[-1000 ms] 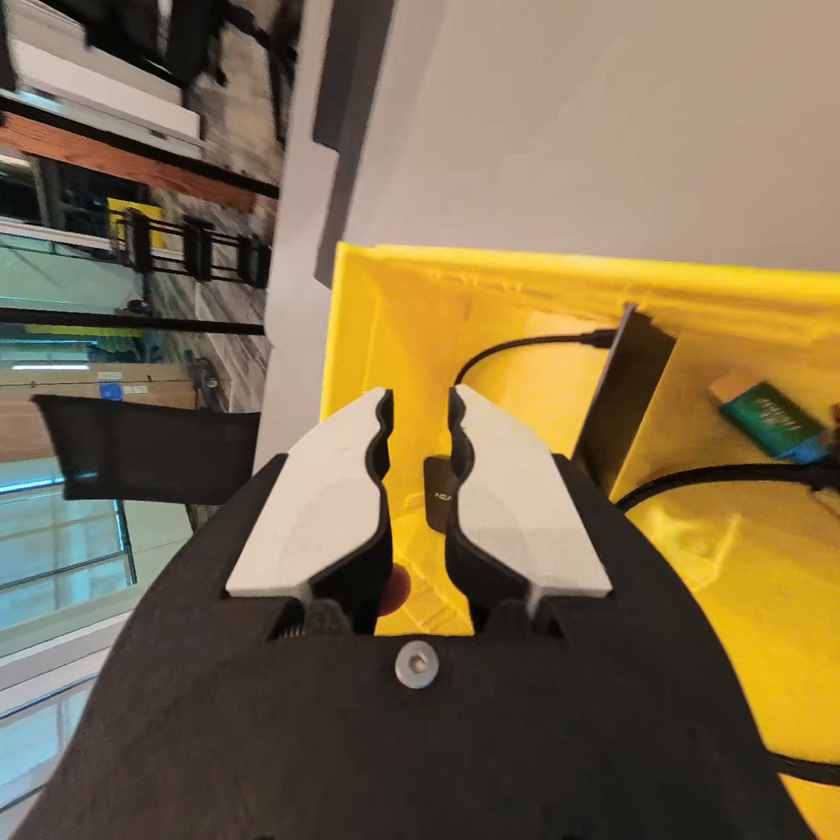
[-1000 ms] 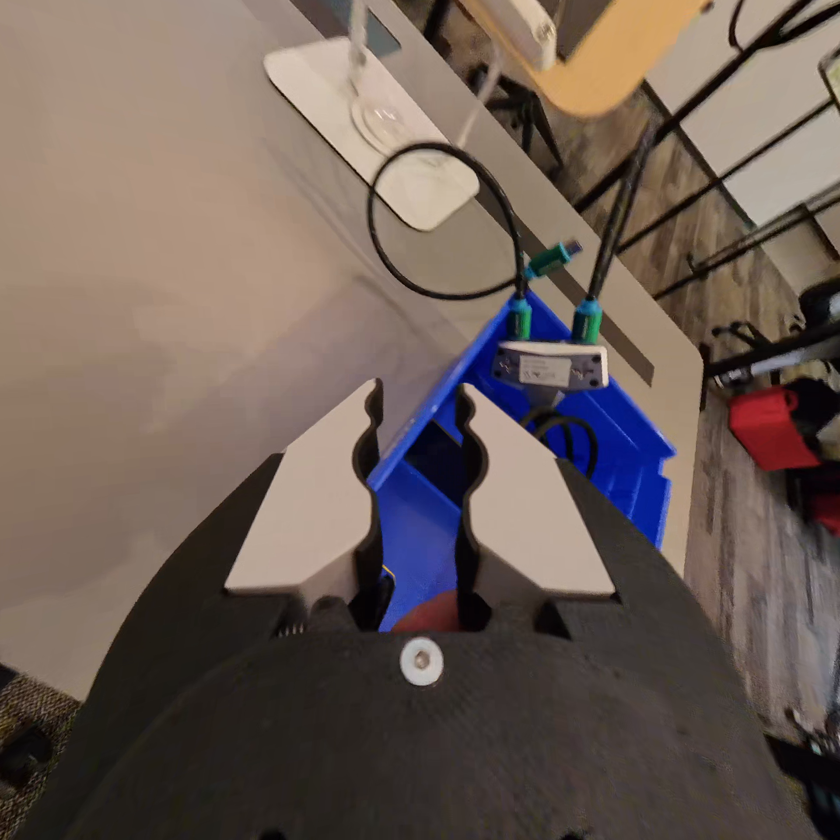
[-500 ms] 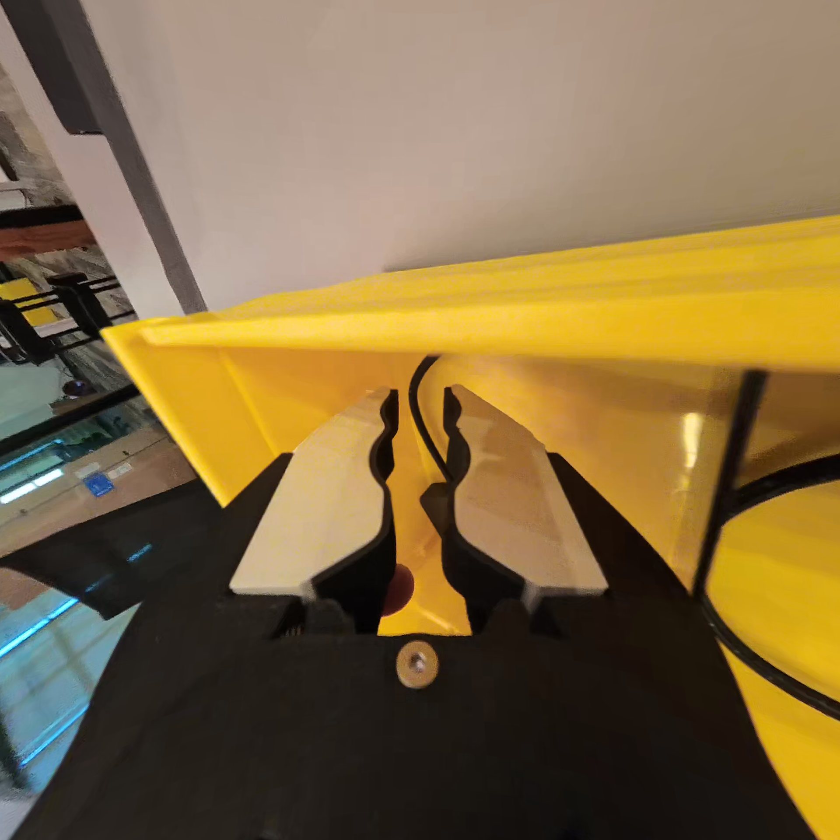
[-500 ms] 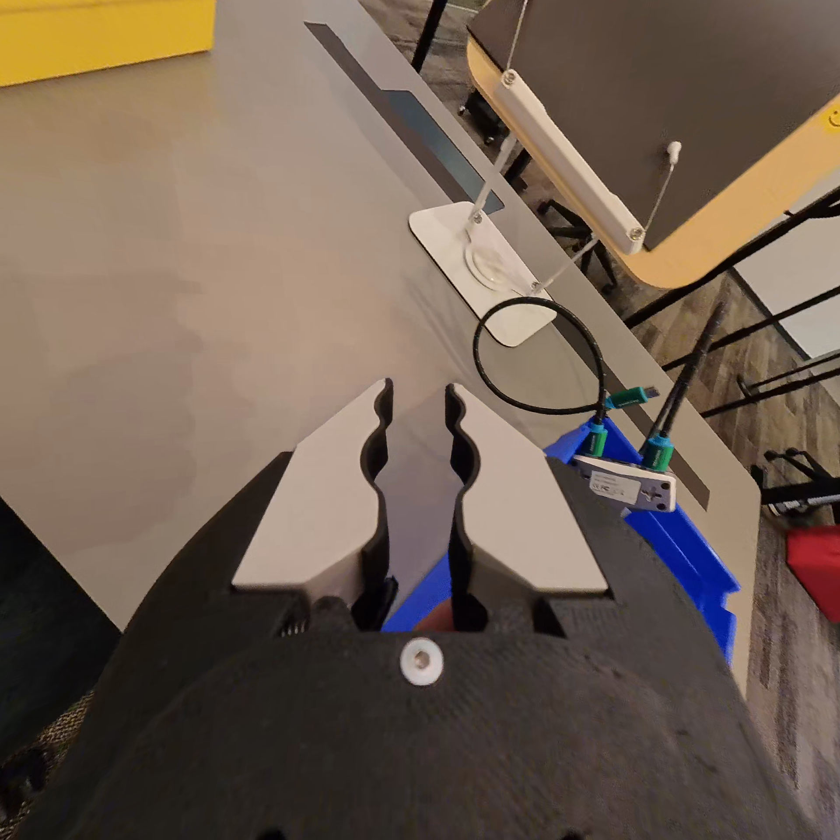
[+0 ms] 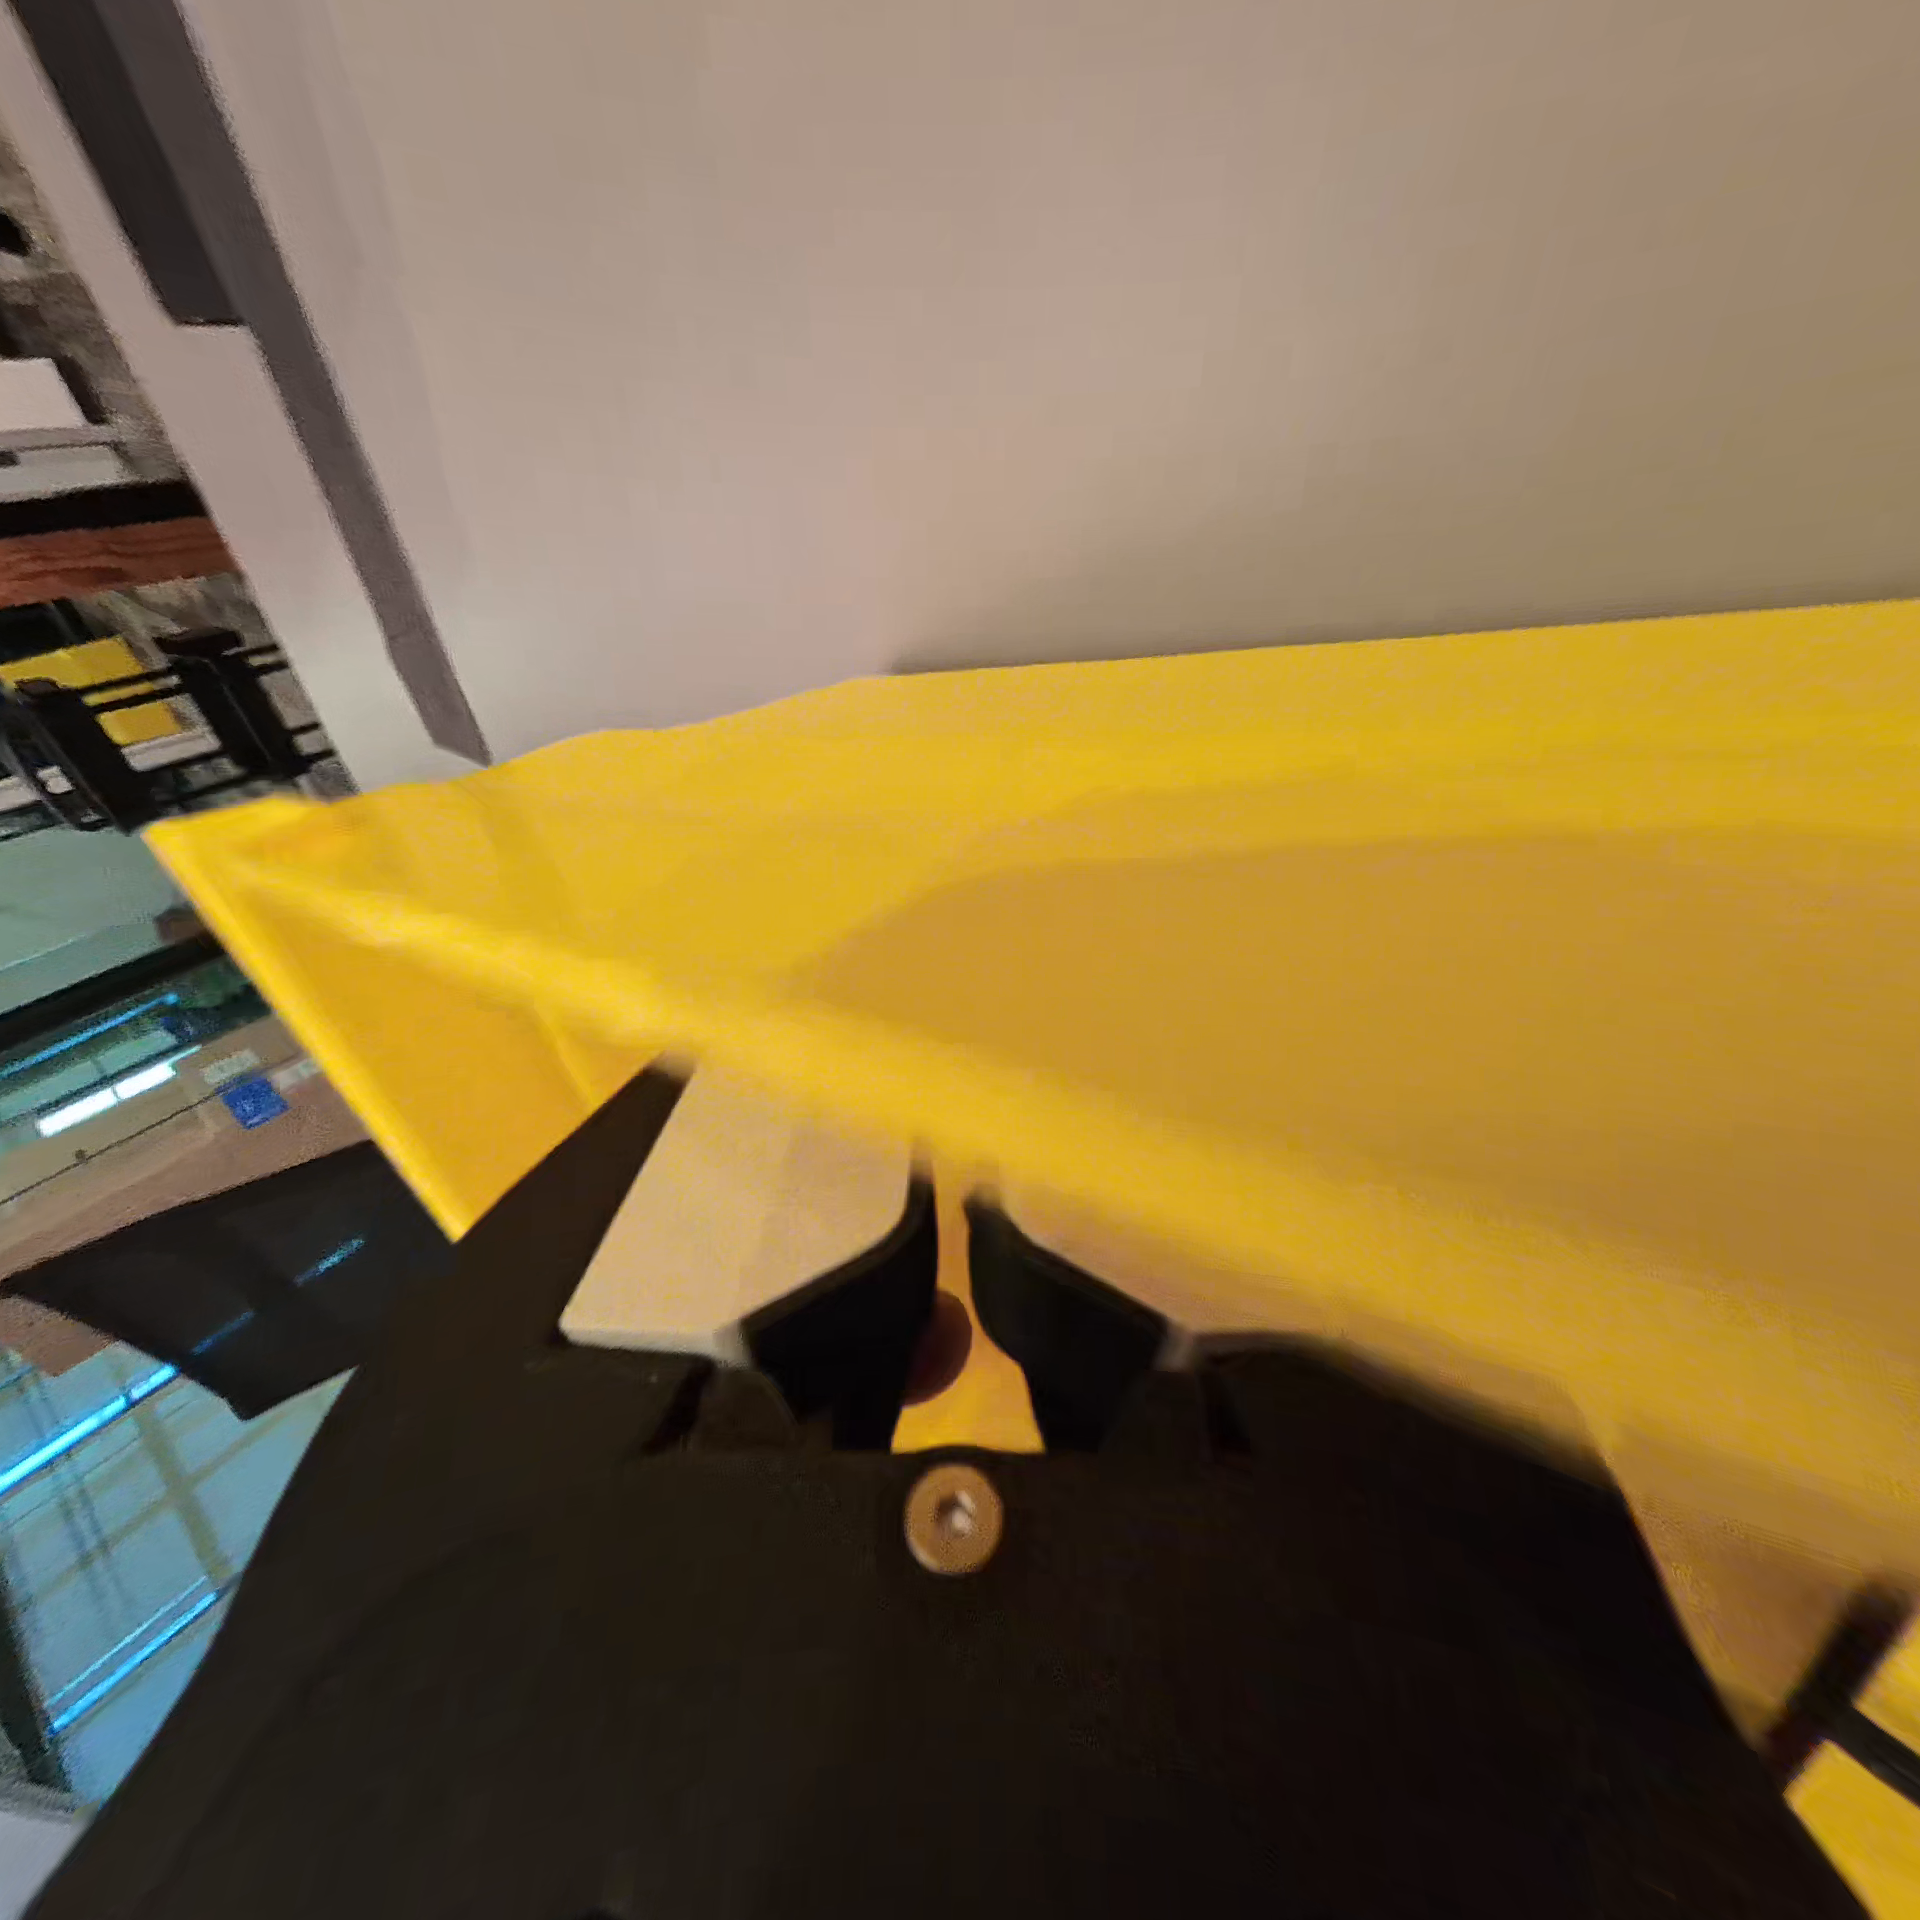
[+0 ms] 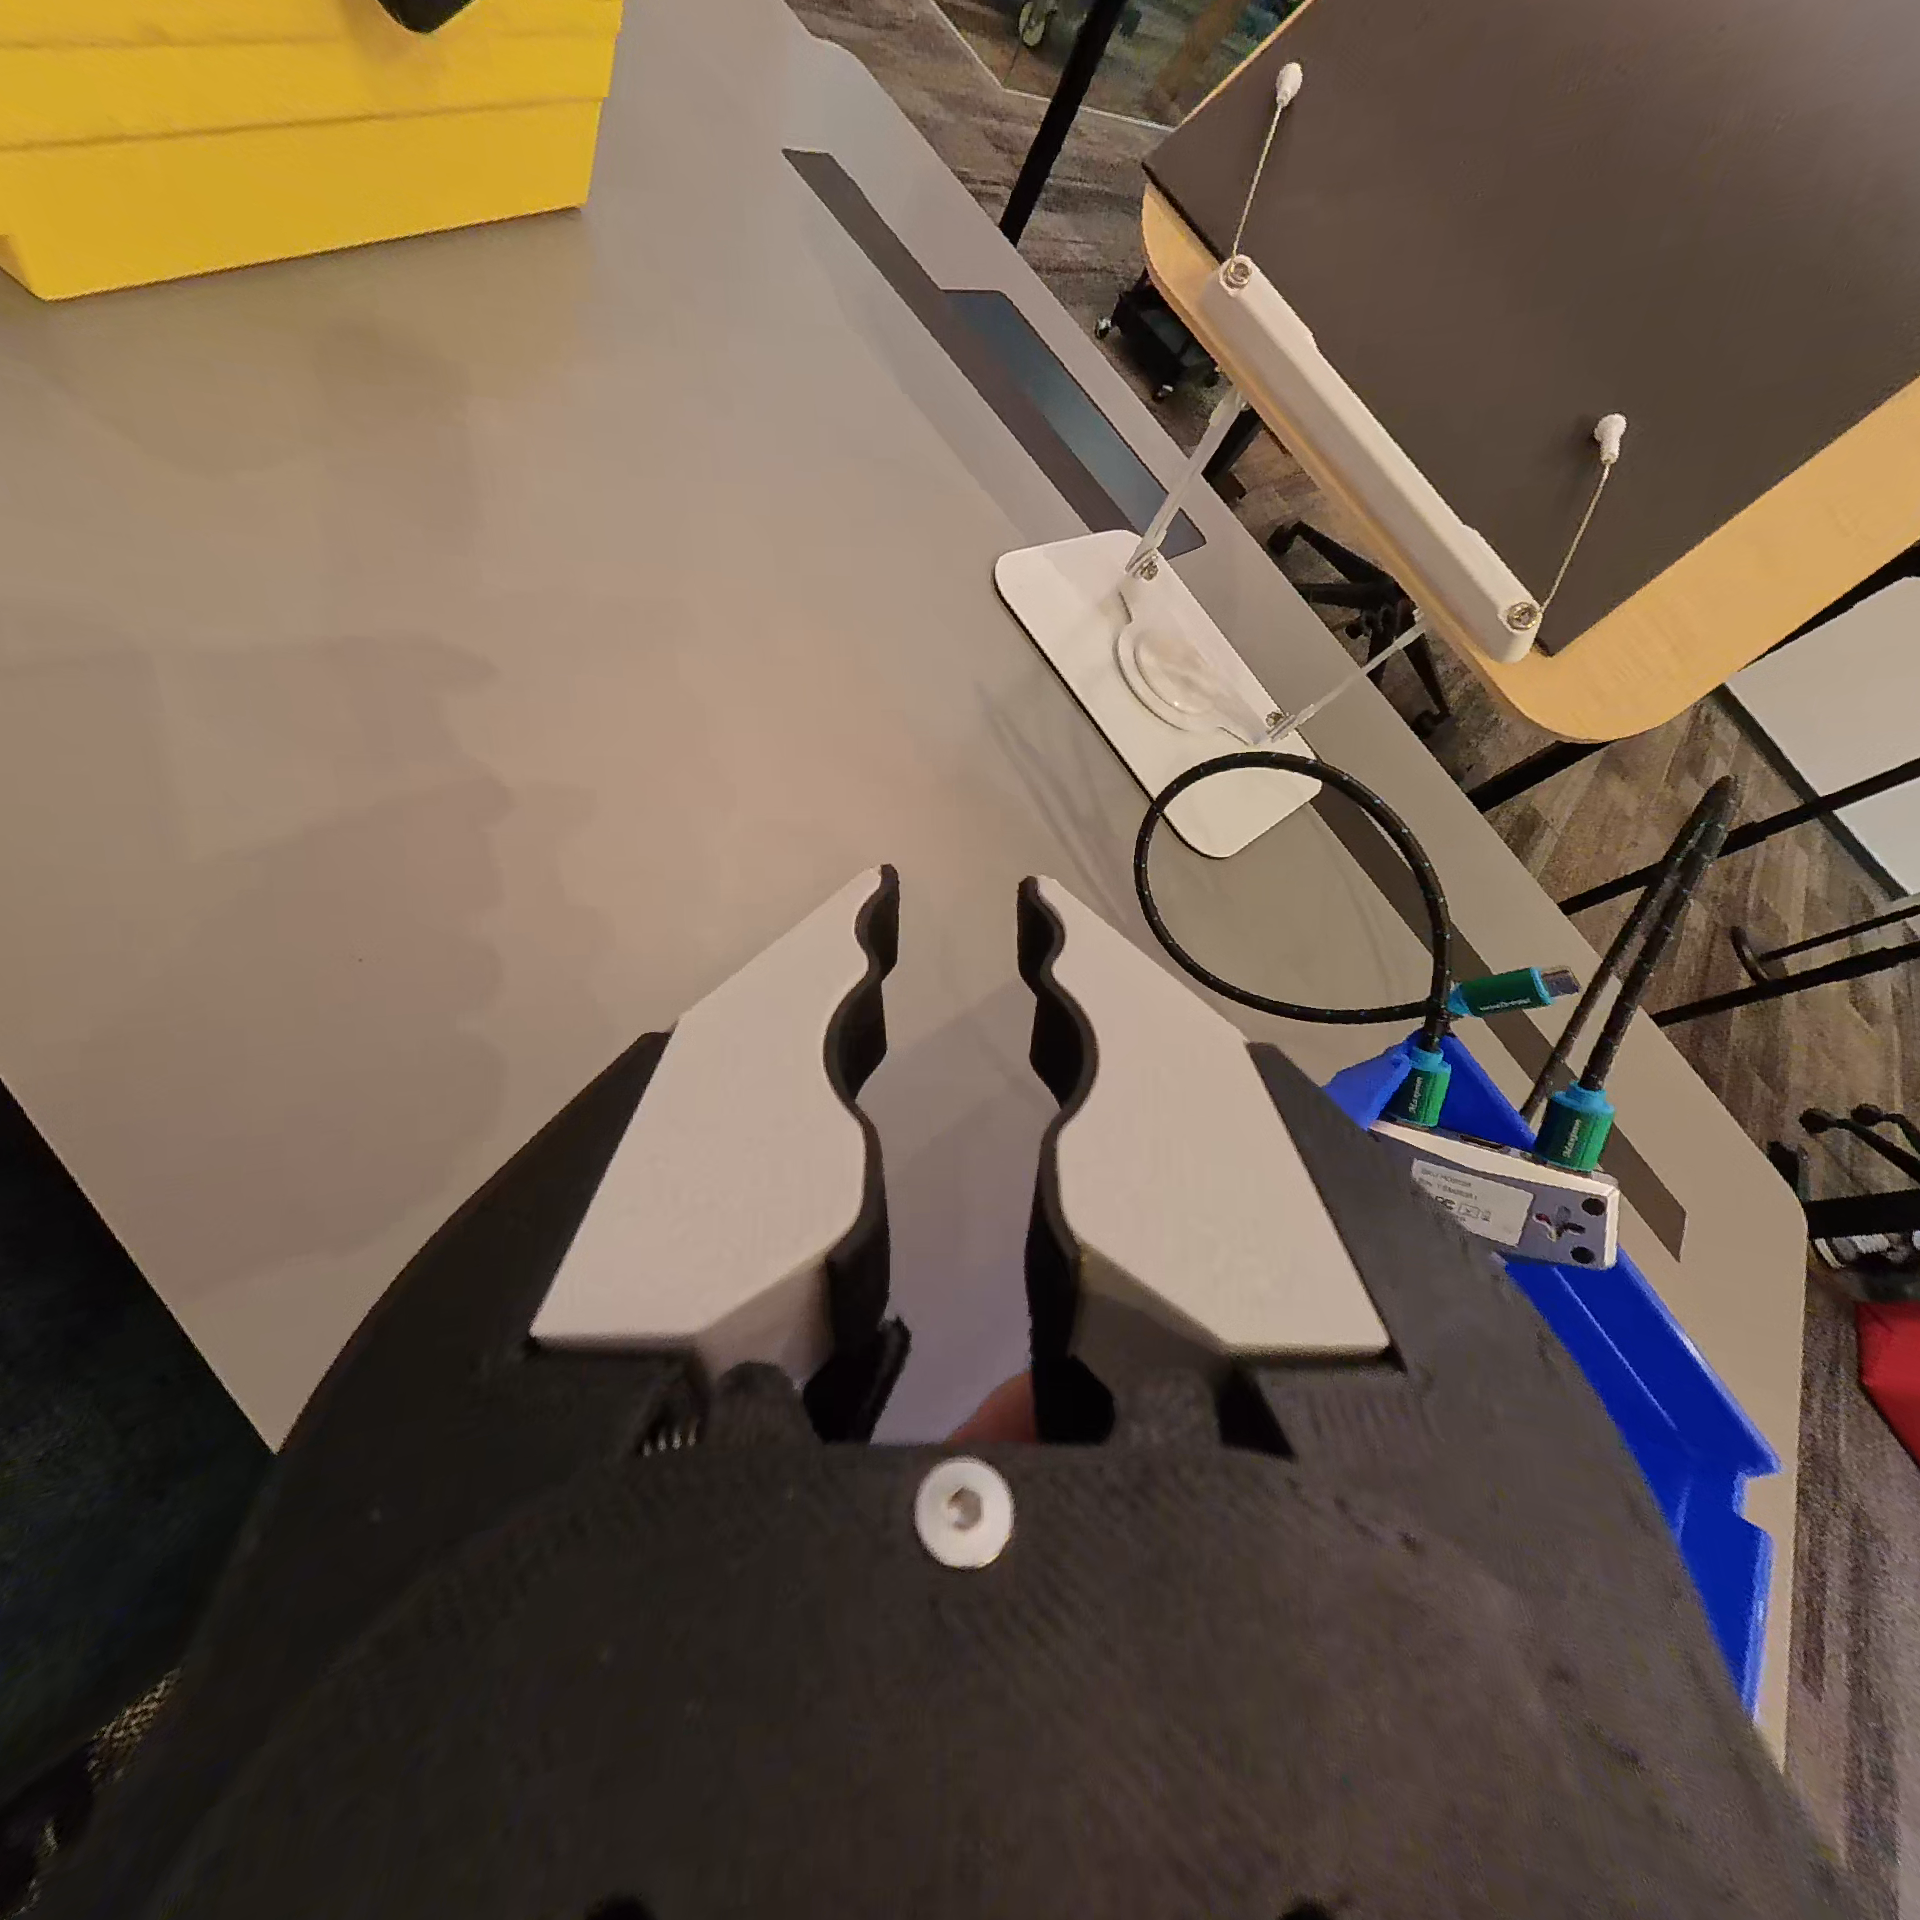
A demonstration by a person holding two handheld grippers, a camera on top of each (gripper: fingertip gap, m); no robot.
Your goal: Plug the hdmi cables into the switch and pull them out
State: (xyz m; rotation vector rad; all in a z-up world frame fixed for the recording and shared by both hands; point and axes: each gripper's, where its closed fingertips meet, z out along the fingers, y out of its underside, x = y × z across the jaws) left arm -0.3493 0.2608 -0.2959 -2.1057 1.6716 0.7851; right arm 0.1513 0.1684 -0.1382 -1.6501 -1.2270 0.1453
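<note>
In the left wrist view my left gripper (image 5: 951, 1216) reaches into the yellow bin (image 5: 1351, 935). The bin's near wall hides its fingertips. The jaws stand almost together at their base, and anything between them is hidden. A black cable (image 5: 1860, 1745) shows at the lower right. In the right wrist view my right gripper (image 6: 956, 883) is open and empty above the grey table (image 6: 468, 623). The white switch (image 6: 1507, 1195) rests on the rim of the blue bin (image 6: 1621, 1382) to its right. Two green-collared plugs (image 6: 1418, 1086) sit in the switch. A black braided cable (image 6: 1174, 821) loops from one plug to a loose green plug (image 6: 1507, 992).
The yellow bin (image 6: 291, 156) also shows at the far left of the table in the right wrist view. A white stand base (image 6: 1153, 686) holds a dark board with a wooden edge (image 6: 1558, 312) at the table's far edge. The table edge runs close on the right. About 55 cm separates my left fingertips from my right. The loose green plug (image 6: 1507, 992) sits 25 cm or so from the ends of my right fingers.
My left gripper has sunk lower into the yellow bin, its tips now hidden by the wall, and its jaws have narrowed. My right gripper has drawn back from the blue bin over the table.
</note>
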